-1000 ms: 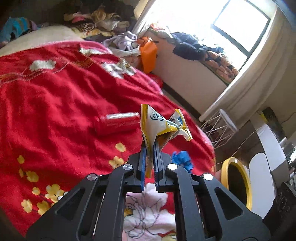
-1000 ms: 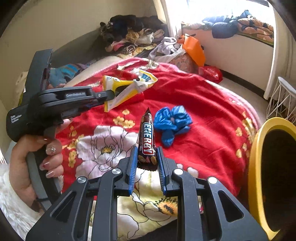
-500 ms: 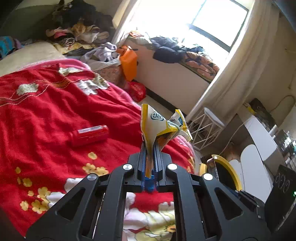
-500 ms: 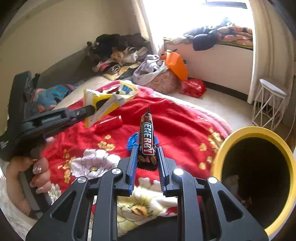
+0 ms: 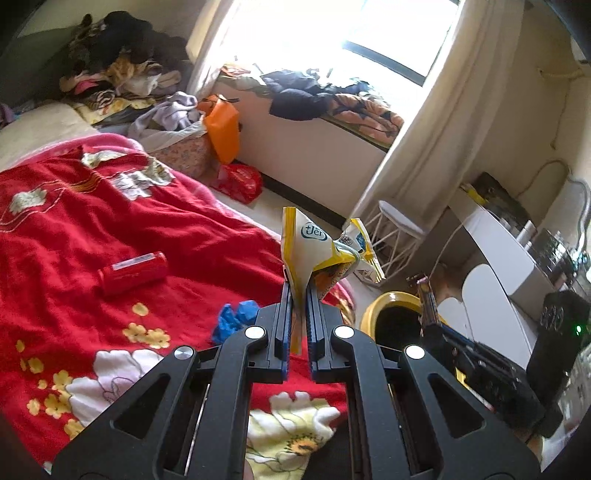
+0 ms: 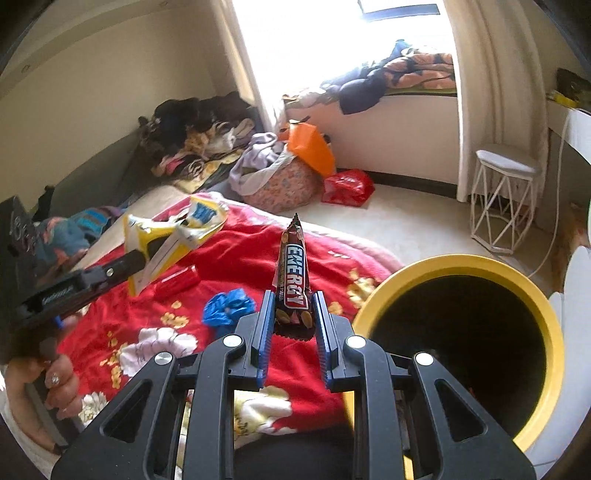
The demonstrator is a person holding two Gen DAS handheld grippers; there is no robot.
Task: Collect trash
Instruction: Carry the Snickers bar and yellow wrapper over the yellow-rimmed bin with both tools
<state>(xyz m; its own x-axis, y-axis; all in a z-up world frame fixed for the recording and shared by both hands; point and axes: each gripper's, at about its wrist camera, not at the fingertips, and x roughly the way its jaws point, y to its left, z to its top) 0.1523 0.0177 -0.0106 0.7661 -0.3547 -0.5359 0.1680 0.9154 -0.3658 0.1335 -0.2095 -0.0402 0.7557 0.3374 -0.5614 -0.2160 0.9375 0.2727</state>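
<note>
Left gripper [image 5: 298,295] pinches a yellow wrapper [image 5: 314,247], right gripper [image 6: 293,314] clamps an energy bar [image 6: 293,284]; either could flutter past the bin [image 6: 517,273], lower right, if dropped early.

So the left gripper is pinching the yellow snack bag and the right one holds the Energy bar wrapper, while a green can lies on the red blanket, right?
Nearly. The can on the red blanket is red, not green, as the left wrist view shows. The rest holds: the left gripper pinches the yellow snack bag, the right gripper holds the Energy bar wrapper.

Daylight from the window [image 5: 373,33] blows out to white glare, room is evenly bright, sharp focus, heavy fisheye bending with dark corner vignetting.
</note>
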